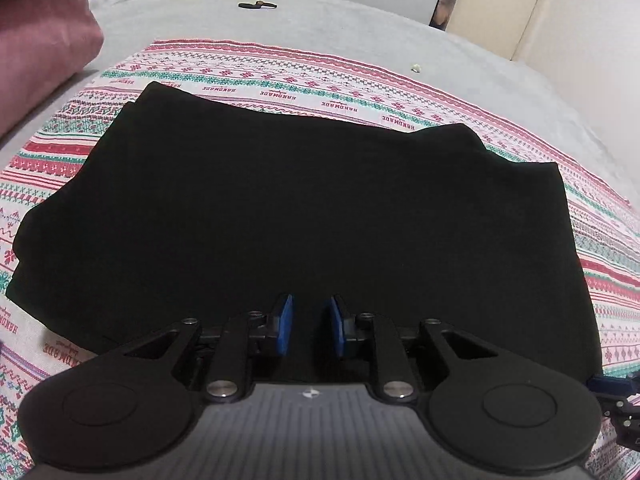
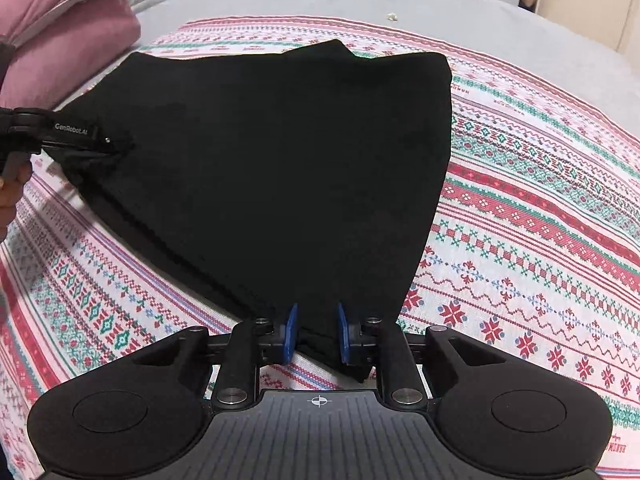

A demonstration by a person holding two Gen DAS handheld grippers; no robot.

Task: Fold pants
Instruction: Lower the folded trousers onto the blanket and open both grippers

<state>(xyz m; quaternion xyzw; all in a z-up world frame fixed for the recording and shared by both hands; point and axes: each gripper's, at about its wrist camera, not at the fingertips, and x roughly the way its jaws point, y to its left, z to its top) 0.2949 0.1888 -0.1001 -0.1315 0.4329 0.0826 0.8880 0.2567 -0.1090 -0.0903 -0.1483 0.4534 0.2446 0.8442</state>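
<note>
The black pants (image 2: 280, 152) lie on a patterned cloth (image 2: 540, 184) spread over a grey bed (image 2: 460, 4), already doubled into a broad, thick panel with more than one layer showing along its near edges. The fabric is matte and so dark that seams and creases barely register. The far edge is uneven, with one layer peeking past another, so the layers are not perfectly matched.

In the right wrist view the near corner of the panel tapers to a point that sits between the blue pads (image 2: 290, 332) of the right hand-held gripper (image 2: 318, 334). The jaws stand apart with a clear gap, so it looks released around the corner rather than pinching it, probably lined up to grasp.

The left hand-held gripper (image 1: 308, 330) faces the near long edge of the pants, its blue pads also parted, with dark cloth beneath; whether any cloth actually lies between them is hard to tell against the black. Seen from the right, it reaches in at the panel's left edge (image 2: 80, 136). Both tools at one edge suggests a joint lift for the next fold.

A pink pillow (image 2: 68, 28) rests at the bed's far left.
</note>
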